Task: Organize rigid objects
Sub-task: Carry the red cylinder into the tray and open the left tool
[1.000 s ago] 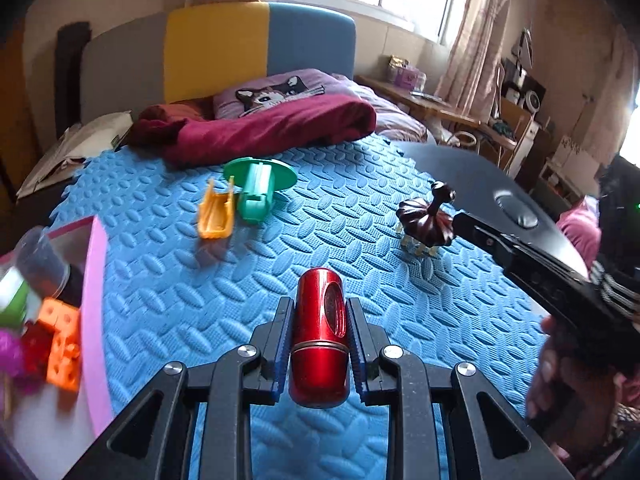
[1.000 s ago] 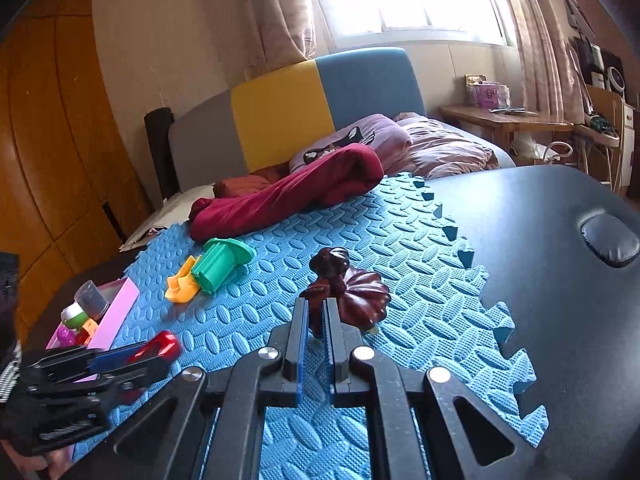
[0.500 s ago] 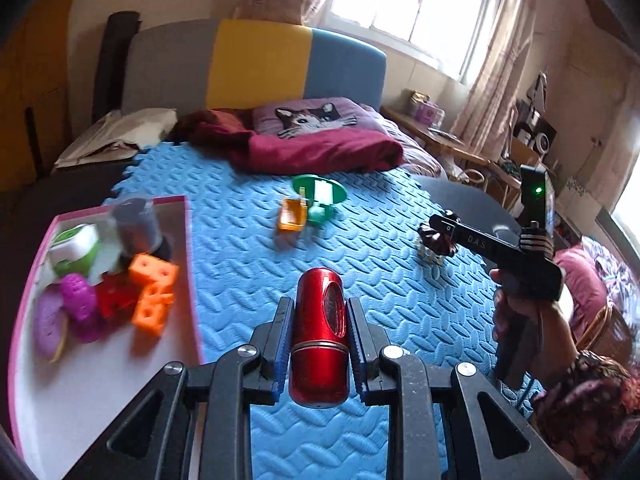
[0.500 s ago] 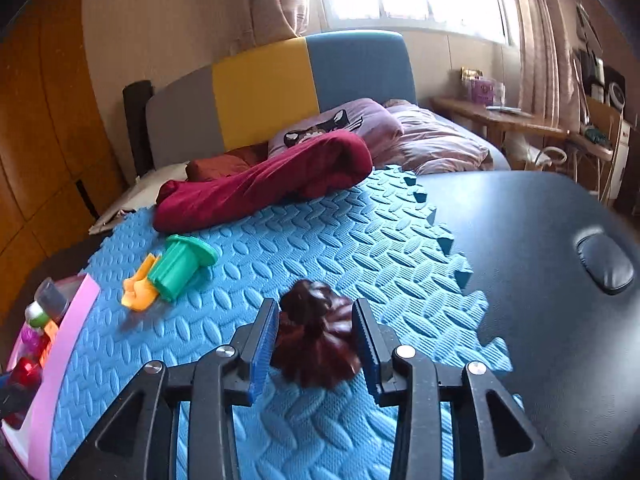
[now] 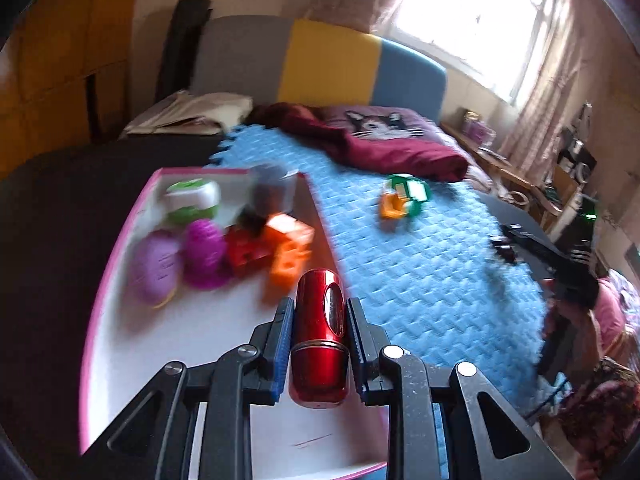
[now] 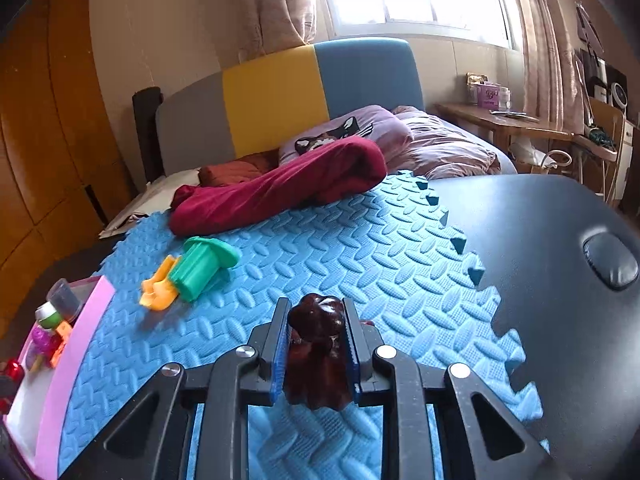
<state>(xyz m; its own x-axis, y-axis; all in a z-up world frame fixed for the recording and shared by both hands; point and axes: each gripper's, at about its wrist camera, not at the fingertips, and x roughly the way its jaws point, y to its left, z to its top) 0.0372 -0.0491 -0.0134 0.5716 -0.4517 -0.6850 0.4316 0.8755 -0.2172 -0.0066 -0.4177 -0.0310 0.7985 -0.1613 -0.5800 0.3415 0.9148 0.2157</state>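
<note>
Two grips — red cylinder (image 5: 319,336) over tray (image 5: 120,344) edge.

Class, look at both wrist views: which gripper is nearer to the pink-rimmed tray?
Left. The left gripper, holding the red cylinder, is over the pink-rimmed tray; the right gripper is out on the blue mat, its jaws closing around the brown figurine.

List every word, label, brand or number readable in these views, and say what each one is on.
No text can be read in either view.
Purple oval toy in the pink-rimmed tray: faint print, too blurred to read.
Purple box on the wooden side table: a label, too small to read.
Cat pillow: a picture only, no words.
Red cylinder and dark brown figurine: no lettering visible.
</note>
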